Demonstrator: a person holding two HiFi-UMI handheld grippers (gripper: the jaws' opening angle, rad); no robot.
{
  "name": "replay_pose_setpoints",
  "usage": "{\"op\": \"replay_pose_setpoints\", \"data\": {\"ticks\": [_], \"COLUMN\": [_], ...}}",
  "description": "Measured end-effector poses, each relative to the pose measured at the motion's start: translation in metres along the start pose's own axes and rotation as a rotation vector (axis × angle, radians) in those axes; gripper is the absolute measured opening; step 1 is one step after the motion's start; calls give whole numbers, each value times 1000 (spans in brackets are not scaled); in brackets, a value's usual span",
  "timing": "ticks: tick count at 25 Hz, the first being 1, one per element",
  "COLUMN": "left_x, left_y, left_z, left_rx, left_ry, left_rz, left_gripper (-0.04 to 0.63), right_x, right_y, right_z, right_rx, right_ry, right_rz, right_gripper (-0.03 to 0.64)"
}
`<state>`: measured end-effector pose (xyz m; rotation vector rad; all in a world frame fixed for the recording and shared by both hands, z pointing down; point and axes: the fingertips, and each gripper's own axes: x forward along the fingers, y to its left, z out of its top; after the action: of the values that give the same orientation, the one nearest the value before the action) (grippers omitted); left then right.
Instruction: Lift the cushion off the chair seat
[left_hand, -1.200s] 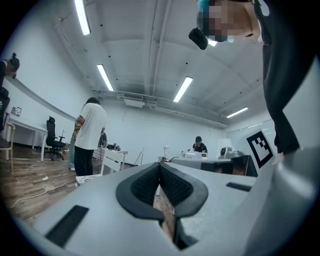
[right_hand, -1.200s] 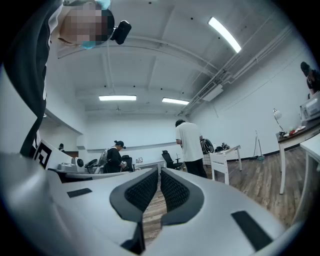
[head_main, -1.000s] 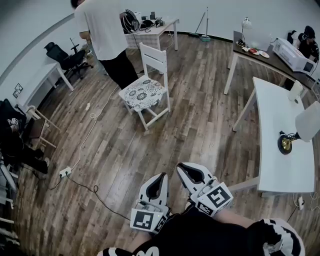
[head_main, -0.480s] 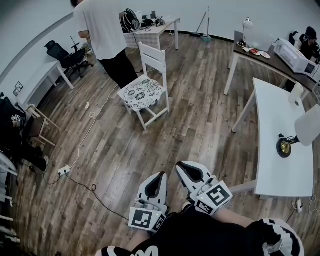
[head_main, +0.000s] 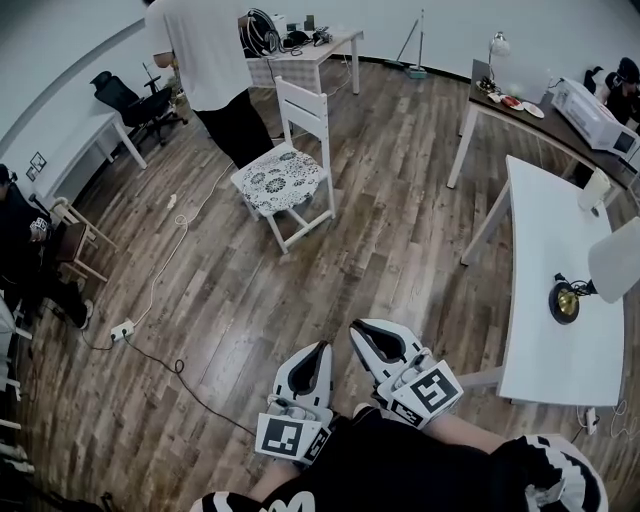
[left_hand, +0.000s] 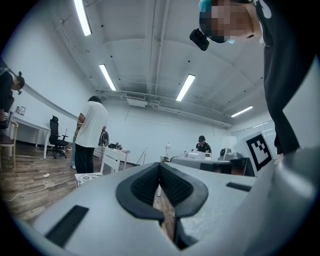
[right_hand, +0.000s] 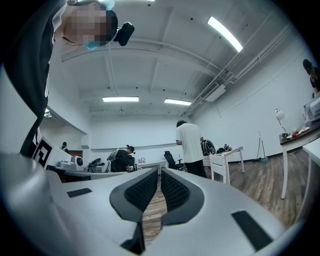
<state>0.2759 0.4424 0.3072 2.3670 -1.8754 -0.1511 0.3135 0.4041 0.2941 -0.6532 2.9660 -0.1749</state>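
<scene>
Jaws together; left claw (head_main: 319, 349) and right claw (head_main: 359, 329) point level.

The cushion (head_main: 282, 178) is white with a dark floral print, and the chair (head_main: 303, 103) is plain white. The floor (head_main: 380, 230) is brown wood-grain planking. The left gripper (head_main: 323, 346) and right gripper (head_main: 354, 325) are pale grey with black pads and black-and-white square markers.

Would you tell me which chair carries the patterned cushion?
The white wooden chair standing mid-floor; its seat bears the floral cushion, unlike the black office chair.
</scene>
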Motion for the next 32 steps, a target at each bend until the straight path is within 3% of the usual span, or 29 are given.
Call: {"op": "replay_pose_setpoints", "data": {"ticks": [10,19,32], "left_x": [7,47,125], "left_y": [8,25,119], "left_z": [-3,2,21], "left_rx": [1,7,5], "left_ry": [10,1,-1], "left_rz": [30,-28,-48], "left_gripper": [2,2,2], "right_x": [11,36,138], "right_y": [-4,-37,-92], "right_z": [-1,2,3], "right_rx": [-8,-18,-16], "right_ry": [-9,-8,-9], "right_rz": [26,-26,-57], "right_gripper": [34,35,35]}}
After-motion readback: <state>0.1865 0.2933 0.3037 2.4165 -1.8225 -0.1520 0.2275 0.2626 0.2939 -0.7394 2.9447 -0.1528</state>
